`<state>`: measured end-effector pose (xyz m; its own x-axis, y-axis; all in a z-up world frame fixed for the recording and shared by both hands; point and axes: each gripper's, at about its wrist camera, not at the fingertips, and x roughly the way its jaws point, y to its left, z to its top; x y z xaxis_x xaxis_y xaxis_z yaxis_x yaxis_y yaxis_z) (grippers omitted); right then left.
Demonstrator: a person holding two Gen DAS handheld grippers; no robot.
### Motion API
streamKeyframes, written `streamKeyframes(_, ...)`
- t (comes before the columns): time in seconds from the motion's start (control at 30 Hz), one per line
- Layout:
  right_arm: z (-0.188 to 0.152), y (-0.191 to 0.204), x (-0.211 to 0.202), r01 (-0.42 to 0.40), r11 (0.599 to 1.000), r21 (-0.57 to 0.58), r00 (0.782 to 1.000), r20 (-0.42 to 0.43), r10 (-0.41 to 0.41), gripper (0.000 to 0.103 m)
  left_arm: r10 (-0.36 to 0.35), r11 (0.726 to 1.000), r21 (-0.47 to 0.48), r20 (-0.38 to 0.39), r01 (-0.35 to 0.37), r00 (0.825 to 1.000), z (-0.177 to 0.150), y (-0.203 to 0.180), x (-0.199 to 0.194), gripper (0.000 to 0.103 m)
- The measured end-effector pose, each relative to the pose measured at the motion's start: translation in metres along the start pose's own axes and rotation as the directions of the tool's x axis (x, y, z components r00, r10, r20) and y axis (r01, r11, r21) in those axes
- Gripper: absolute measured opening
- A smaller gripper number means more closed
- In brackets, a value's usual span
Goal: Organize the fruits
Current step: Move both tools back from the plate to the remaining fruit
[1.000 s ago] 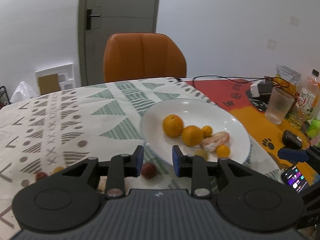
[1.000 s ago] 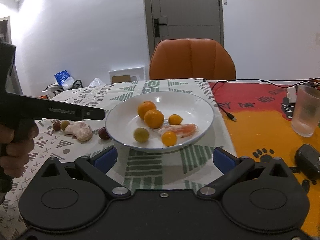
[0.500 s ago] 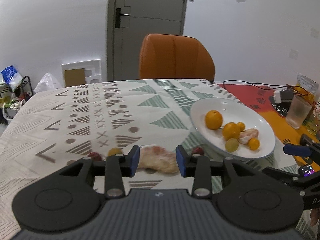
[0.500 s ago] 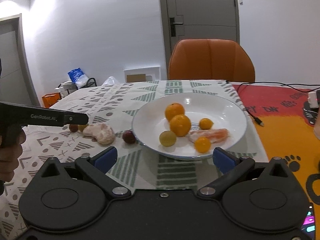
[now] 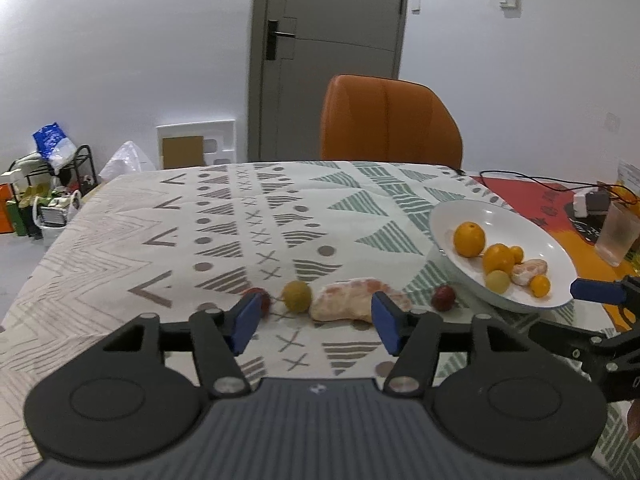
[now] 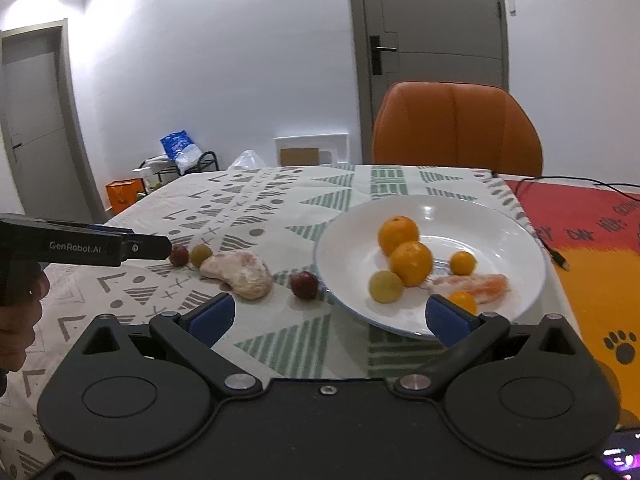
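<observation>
A white plate (image 5: 520, 220) (image 6: 500, 232) holds two oranges (image 6: 398, 235), small orange fruits, a yellow-green fruit (image 6: 385, 287) and a peeled citrus piece (image 6: 476, 283). On the patterned cloth left of it lie a red fruit (image 5: 442, 298) (image 6: 304, 285), a peeled citrus (image 5: 352, 304) (image 6: 238, 270), a yellow-green fruit (image 5: 297, 296) (image 6: 200, 255) and another red fruit (image 6: 179, 255). My left gripper (image 5: 315, 322) (image 6: 166, 246) hovers just short of this row, its jaws opening with nothing pressed between them. My right gripper (image 6: 331, 316) stands wide open and empty before the plate's near rim.
An orange chair (image 5: 390, 120) stands behind the table. A red and orange mat (image 6: 592, 248), a black cable (image 6: 556, 254) and a plastic cup (image 5: 618, 232) are to the right. A person's hand (image 6: 18, 320) grips the left handle. Floor clutter (image 5: 52, 184) sits far left.
My left gripper swung left from the plate to the loose fruit row, and its jaws widened. The right gripper also shifted left, staying open.
</observation>
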<state>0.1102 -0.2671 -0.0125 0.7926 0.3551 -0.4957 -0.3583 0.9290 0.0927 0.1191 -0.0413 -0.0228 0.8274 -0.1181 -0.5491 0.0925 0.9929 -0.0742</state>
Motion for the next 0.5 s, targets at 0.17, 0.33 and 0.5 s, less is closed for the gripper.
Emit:
streamKeyframes(0.17,0.005,0.009,0.008,-0.053,0.999,0.000,0.999,-0.010,0.053,0.103,0.023,0.999,-0.021,0.000,-0.023,1.000,-0.002,0.013,-0.003,0.063)
streamKeyframes(0.33,0.009,0.021,0.018,-0.094,0.995,-0.025,0.995,-0.018,0.093,0.103,0.042,0.999,-0.028,-0.005,-0.042,0.999,-0.004,0.022,-0.003,0.063)
streamKeyframes(0.5,0.010,0.031,0.028,-0.128,0.991,-0.044,0.991,-0.036,0.126,0.103,0.051,0.998,-0.037,-0.010,-0.052,0.999,-0.005,0.029,-0.001,0.063)
